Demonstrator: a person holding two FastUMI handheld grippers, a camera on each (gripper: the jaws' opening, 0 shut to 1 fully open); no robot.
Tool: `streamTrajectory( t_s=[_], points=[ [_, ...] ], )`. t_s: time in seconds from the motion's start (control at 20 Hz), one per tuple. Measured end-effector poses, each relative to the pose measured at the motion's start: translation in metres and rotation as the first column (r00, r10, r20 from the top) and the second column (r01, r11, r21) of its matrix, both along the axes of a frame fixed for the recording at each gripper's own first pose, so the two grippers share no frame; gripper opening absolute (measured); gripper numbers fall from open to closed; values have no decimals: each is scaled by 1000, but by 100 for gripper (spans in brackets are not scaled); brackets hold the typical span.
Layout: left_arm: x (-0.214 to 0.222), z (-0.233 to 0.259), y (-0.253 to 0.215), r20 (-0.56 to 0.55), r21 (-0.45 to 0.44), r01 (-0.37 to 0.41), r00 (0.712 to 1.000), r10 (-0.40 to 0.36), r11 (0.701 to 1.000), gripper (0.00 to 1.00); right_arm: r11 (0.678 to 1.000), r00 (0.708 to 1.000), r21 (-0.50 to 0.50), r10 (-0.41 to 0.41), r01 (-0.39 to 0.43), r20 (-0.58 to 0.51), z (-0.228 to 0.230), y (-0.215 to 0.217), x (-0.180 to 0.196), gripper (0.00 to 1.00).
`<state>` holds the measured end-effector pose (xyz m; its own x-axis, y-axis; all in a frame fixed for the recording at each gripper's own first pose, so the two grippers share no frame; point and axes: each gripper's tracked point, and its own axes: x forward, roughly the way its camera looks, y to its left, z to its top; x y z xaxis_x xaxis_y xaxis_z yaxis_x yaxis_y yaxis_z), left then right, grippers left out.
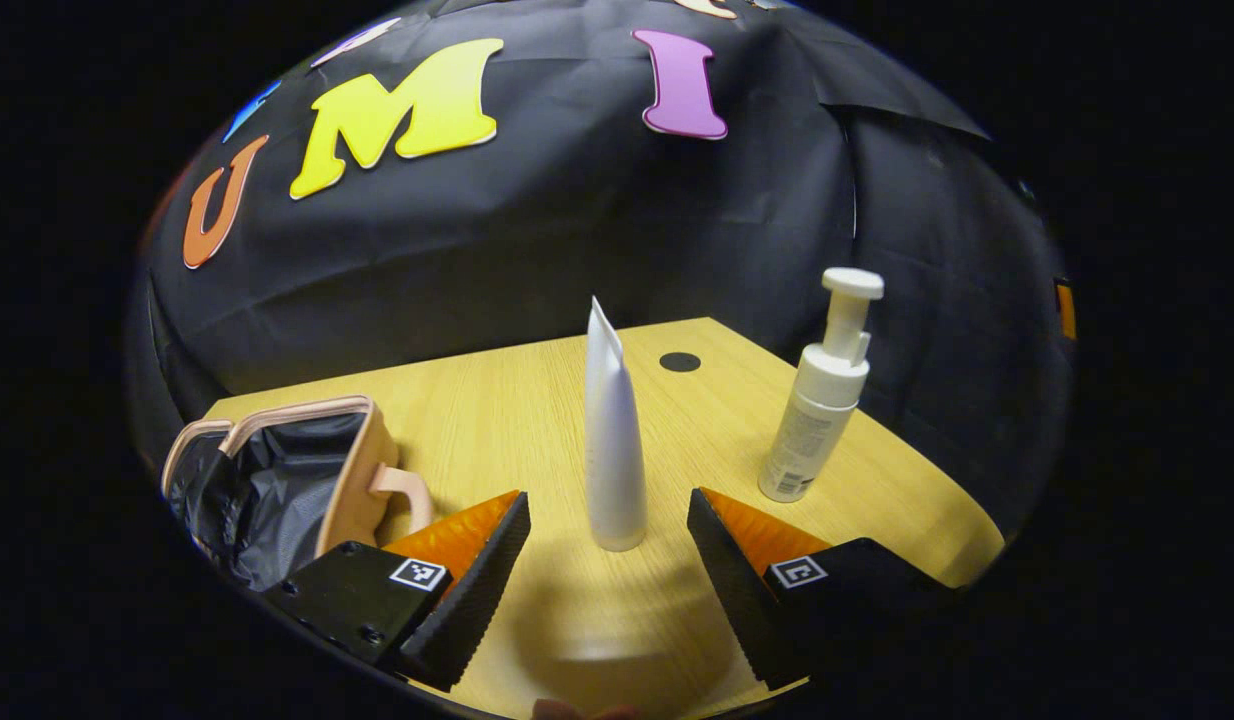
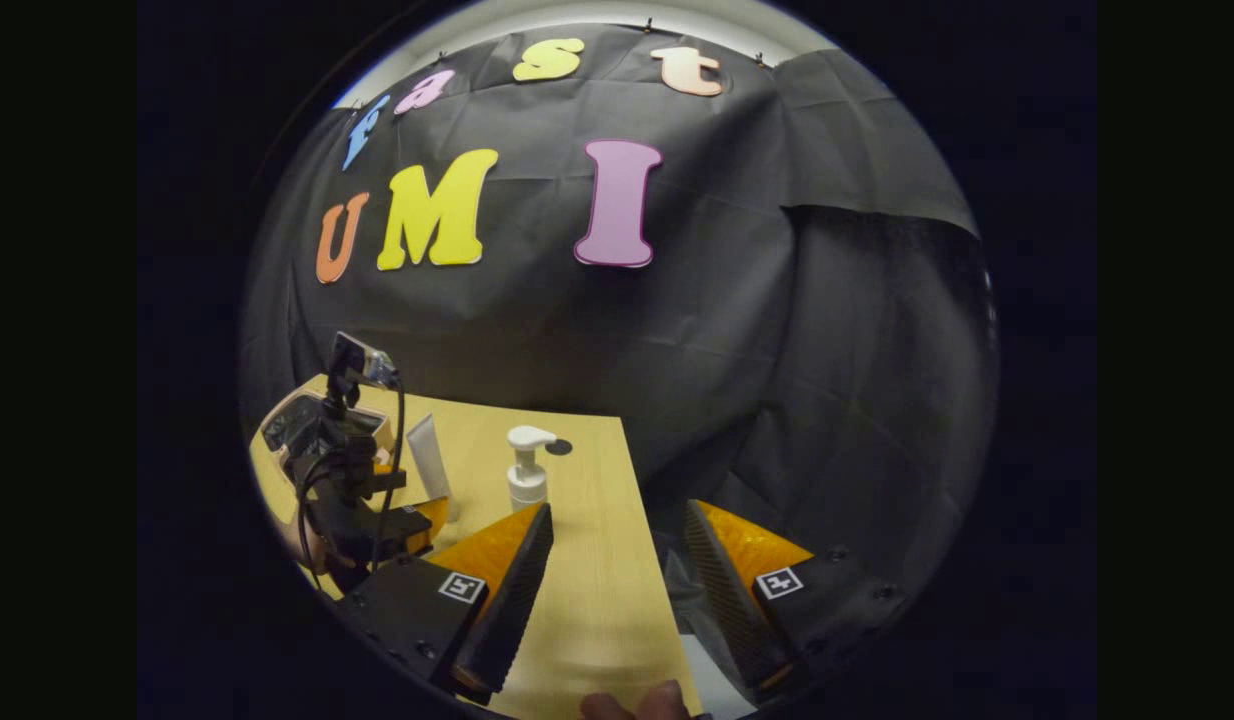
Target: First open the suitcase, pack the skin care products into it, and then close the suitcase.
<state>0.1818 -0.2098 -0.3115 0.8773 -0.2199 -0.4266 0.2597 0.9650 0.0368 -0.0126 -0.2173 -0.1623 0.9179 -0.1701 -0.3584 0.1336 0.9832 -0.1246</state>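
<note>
In the left gripper view, your suitcase (image 1: 277, 480) lies open at the far left of the wooden surface (image 1: 537, 420), its dark lining showing inside the pale pink rim and its handle turned toward the middle. Your left tongs (image 1: 609, 540) are spread wide and grasp nothing; the white tube (image 1: 613, 440) stands upright on its cap between the two fingers, touching neither. To the right of the tube, well apart from it, the white pump bottle (image 1: 822, 395) stands upright near the surface's far right edge. A small dark disc (image 1: 680, 362) sits on the surface behind the tube.

In the right gripper view, you can see your left gripper (image 2: 352, 480) at the far left, over the suitcase (image 2: 297, 420), with the tube (image 2: 429, 458) just beside it and the pump bottle (image 2: 527, 470) farther right. Your right tongs (image 2: 617, 560) are released too, fingers wide apart, hanging over the right edge of the surface (image 2: 597, 580) with nothing between them
</note>
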Motion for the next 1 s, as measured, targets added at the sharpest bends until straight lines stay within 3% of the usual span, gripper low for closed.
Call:
streamTrajectory(
  t_s=[0.4, 0.55, 0.65, 0.7, 0.75, 0.9, 0.95, 1.0],
  points=[
    [32, -34, -5, -79, -26, -52, 996, 49, 998, 95, 998, 998, 52, -29, 31, -53, -29, -20, 8, 77],
    [36, -38, -5, -90, -23, -58, 994, 56, 998, 82, 997, 998, 70, -13, 17, -65, -39, -16, 11, 77],
    [38, -39, -8, -96, -32, -47, 994, 44, 998, 64, 996, 998, 84, -2, 8, -62, -44, -14, 16, 77],
    [39, -39, -8, -92, -27, -46, 995, 43, 999, 67, 996, 998, 93, 2, 4, -64, -49, -12, 19, 79],
    [40, -39, -9, -93, -32, -42, 995, 38, 999, 51, 995, 998, 101, 7, 0, -66, -55, -9, 21, 77],
    [34, -26, -4, -91, -61, -51, 995, 45, 997, 49, 993, 997, 116, 33, -25, -66, -69, 7, 35, 79],
    [29, -15, -1, -79, -69, -49, 996, 44, 996, 43, 991, 997, 125, 53, -45, -58, -71, 16, 41, 79],
    [22, 0, 3, -64, -75, -46, 997, 42, 996, 49, 990, 997, 129, 66, -59, -50, -74, 24, 48, 77]
  ],
)
